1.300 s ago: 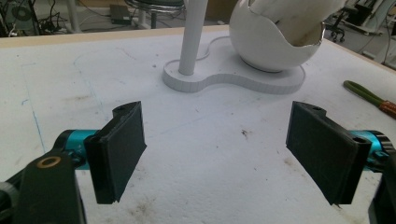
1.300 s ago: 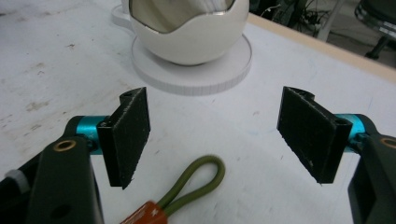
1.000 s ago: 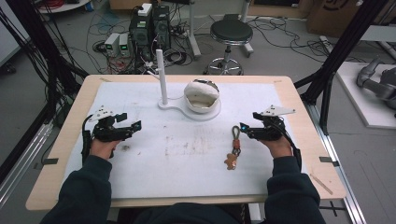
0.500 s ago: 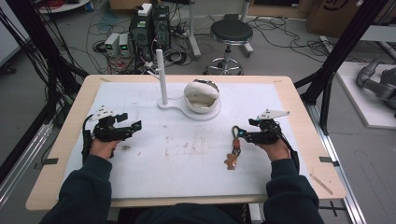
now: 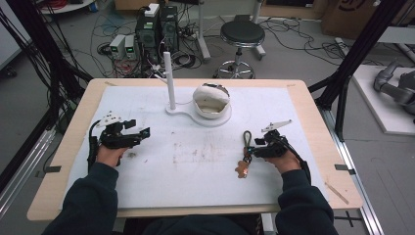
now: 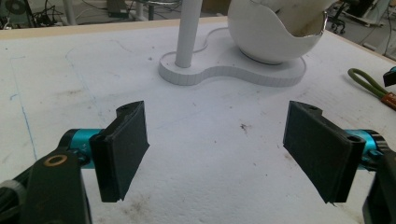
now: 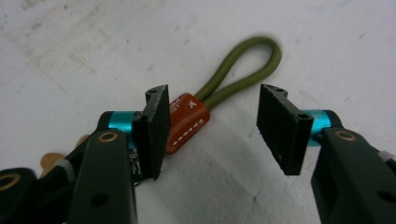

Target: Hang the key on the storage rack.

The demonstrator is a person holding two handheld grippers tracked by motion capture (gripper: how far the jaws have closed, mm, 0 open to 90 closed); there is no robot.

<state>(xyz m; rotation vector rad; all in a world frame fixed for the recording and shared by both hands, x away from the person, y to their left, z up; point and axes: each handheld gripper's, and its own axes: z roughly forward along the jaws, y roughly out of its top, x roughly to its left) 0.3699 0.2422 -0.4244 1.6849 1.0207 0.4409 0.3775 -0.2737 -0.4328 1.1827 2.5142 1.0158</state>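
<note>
Jaws of the right gripper (image 7: 210, 133), just closing, straddle but do not yet press the keychain's orange leather tab (image 7: 184, 122); its olive cord loop (image 7: 243, 70) points to 1 o'clock. Light and limp, it is best gripped at the stiffer tab. Left gripper (image 6: 217, 149) gapes, unloaded.

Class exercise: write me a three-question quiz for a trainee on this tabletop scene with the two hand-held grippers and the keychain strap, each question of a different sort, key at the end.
1. True or false: the left gripper has a thing between its pads.
2. Which part of the keychain lies between the right gripper pads? A) the green cord loop B) the orange leather tab C) the wooden charm
3. What stands on the white base beside the upright post?

Key
1. False: open, bare white mat between them.
2. B. The jaws have just been closing, with a gap on one side; no grip yet.
3. A white broken-egg-shaped shell, open toward the person.
</note>
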